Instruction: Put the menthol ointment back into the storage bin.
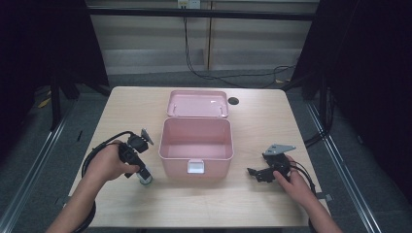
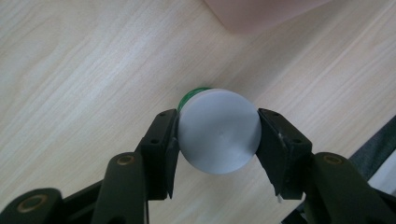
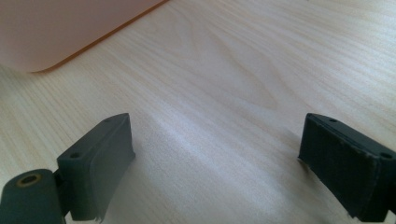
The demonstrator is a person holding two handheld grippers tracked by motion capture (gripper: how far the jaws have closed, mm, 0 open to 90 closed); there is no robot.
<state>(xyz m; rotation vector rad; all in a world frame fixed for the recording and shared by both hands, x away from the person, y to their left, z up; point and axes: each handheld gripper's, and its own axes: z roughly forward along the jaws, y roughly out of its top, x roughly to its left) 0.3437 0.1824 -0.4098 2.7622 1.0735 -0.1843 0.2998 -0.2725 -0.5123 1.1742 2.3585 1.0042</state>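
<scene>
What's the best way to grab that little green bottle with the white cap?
By the round white cap, from straight above, one jaw on each opposite side. The bottle stands upright on the table, so the cap is its topmost, open part. The left gripper is already shut on it that way.

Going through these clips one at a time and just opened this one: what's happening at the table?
A person works at a wooden table with a gripper in each hand. The left gripper is shut on a small white-capped bottle with green below the cap, standing just left of an open pink box, whose lid lies back behind it. The right gripper rests open on the table to the box's right, holding nothing.
</scene>
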